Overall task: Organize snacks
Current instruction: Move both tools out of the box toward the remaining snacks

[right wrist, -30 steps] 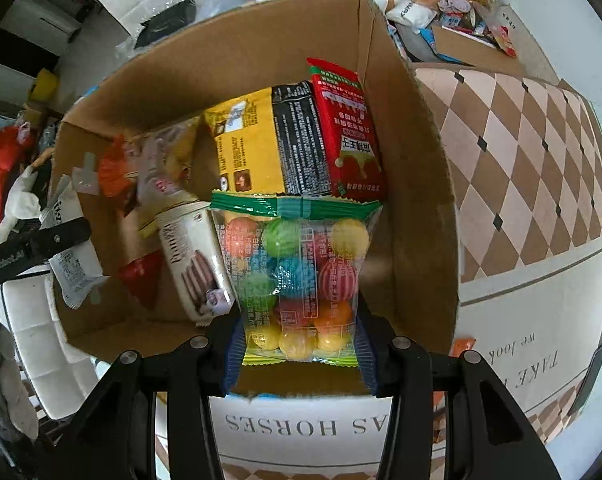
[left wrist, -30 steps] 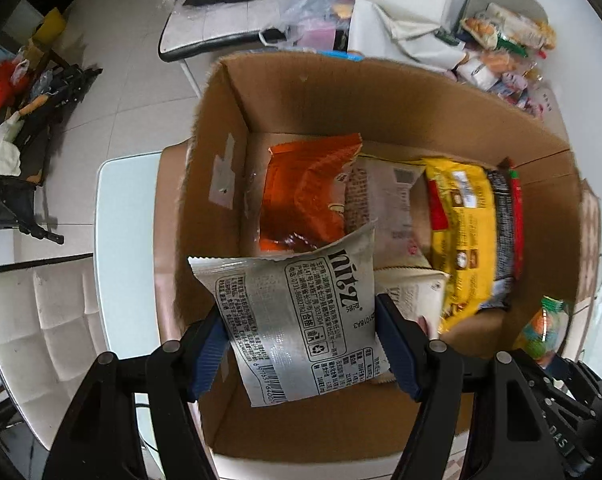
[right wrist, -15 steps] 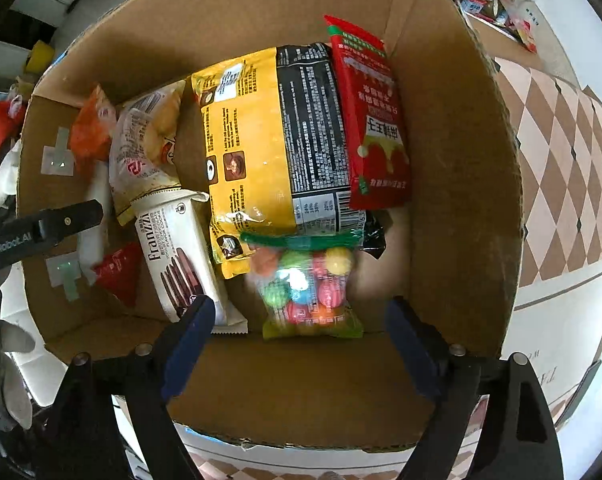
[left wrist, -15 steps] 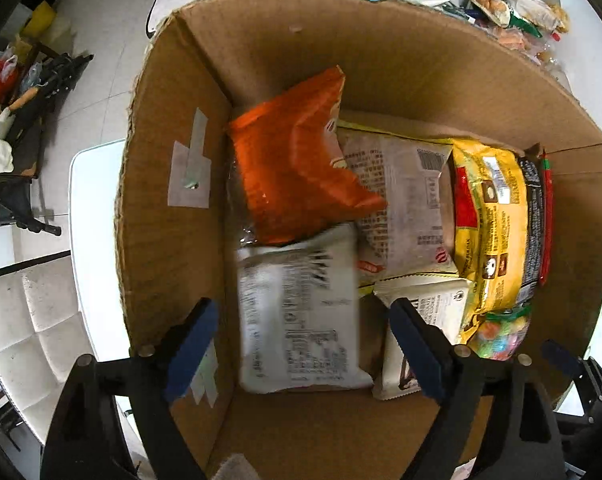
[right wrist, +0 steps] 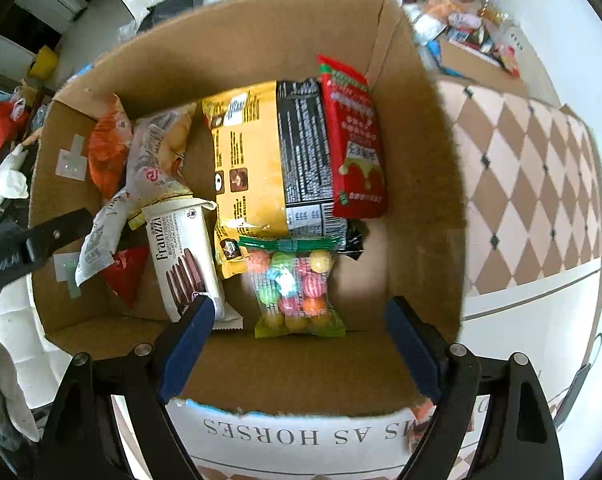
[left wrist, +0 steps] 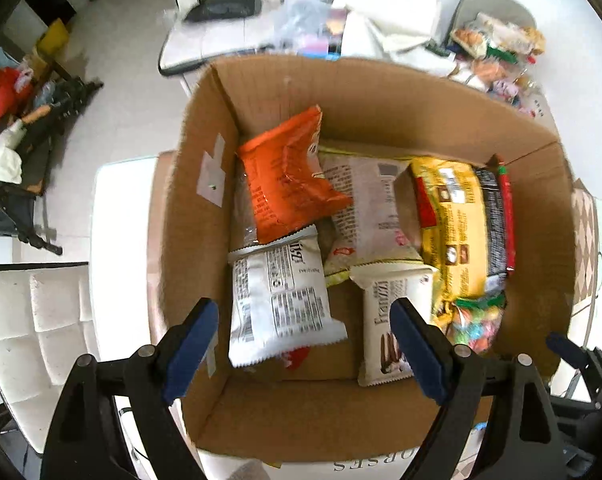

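Note:
An open cardboard box (left wrist: 381, 92) holds several snack packs. The white-grey pack (left wrist: 279, 300) lies at its near left, under an orange bag (left wrist: 289, 184). A white Franzi biscuit pack (left wrist: 393, 320), a yellow bag (left wrist: 453, 224) and a clear bag of coloured candy balls (right wrist: 295, 284) lie to the right. A red pack (right wrist: 355, 148) leans on the box's (right wrist: 421, 168) right wall. My left gripper (left wrist: 303, 350) is open and empty above the box's near edge. My right gripper (right wrist: 299, 344) is open and empty above the candy bag.
More loose snacks (left wrist: 497, 48) lie in a heap beyond the box, also in the right wrist view (right wrist: 457, 12). A checked tablecloth (right wrist: 533, 184) lies right of the box. White padded chairs (left wrist: 25, 332) stand at the left. Clutter lies on the floor (left wrist: 17, 120).
Both grippers opened and let go: the white-grey pack and the candy bag dropped into the box. Both grippers have since pulled back and up a little.

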Motion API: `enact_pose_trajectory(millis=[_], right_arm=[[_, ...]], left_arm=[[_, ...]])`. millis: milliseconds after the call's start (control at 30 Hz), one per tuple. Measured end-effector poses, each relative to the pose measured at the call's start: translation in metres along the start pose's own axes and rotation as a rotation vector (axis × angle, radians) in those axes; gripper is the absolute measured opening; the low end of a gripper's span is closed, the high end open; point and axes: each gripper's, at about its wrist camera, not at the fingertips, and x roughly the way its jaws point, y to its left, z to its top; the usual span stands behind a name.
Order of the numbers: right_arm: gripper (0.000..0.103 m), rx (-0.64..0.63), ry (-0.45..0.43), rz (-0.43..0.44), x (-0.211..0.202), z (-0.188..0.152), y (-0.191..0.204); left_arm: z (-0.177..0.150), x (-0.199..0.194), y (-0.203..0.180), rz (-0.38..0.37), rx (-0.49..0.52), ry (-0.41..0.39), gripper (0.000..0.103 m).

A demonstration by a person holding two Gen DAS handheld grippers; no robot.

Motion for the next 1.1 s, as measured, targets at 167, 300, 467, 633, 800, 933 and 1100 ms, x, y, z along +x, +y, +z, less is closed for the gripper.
enact_pose_trajectory(millis=[167,300,467,633,800,933,1100], right_arm=[[0.090,-0.013,-0.084,-0.028,-0.026,-0.021,0.001],[0.090,-0.029,-0.153,-0.044,-0.049,-0.041,0.004],[0.090,-0.044,-0.223,-0.049,-0.077,-0.062,0.007],[0.090,-0.047,-0.285,-0.037,-0.106,-0.088,0.008],[0.090,-0.052,-0.341,-0.035,-0.132,-0.112,0.009],[0.090,-0.056,-0.365,-0.018,-0.148,-0.129,0.009],[0.090,-0.043,-0.350,0.041,-0.154,-0.152,0.001]], left_arm=[[-0.037,-0.032,0.006,-0.010,0.002,-0.098,0.088],[-0.055,-0.051,-0.001,-0.006,-0.001,-0.155,0.088],[-0.086,-0.081,-0.008,0.017,0.012,-0.239,0.088],[-0.111,-0.107,-0.009,0.014,0.013,-0.291,0.088],[-0.135,-0.129,-0.011,0.000,0.012,-0.329,0.088],[-0.152,-0.140,-0.012,-0.006,0.007,-0.343,0.088],[-0.174,-0.134,-0.016,-0.016,0.008,-0.313,0.088]])
